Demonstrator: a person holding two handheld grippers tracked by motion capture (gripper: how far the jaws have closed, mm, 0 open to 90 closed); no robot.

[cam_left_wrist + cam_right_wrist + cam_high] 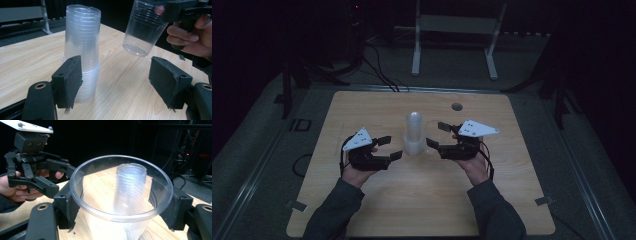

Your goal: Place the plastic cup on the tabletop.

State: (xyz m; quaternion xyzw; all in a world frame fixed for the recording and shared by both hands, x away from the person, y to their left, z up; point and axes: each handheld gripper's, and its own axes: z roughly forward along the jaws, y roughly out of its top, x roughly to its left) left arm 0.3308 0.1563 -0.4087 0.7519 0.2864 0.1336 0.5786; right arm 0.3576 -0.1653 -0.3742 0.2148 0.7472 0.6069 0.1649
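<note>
A tall stack of clear plastic cups (414,134) (82,50) stands upside down near the middle of the wooden table (362,105). My right gripper (435,135) (120,205) is shut on a single clear cup (120,195) (143,30), held mouth toward its camera and lifted just right of the stack. The stack (130,182) shows through that cup. My left gripper (389,147) (115,80) is open with nothing between its jaws, just left of the stack's base.
A round hole (456,106) sits in the table near its far edge. A white metal frame (452,30) stands on the floor beyond the table. Cables (377,70) run across the floor at the back left.
</note>
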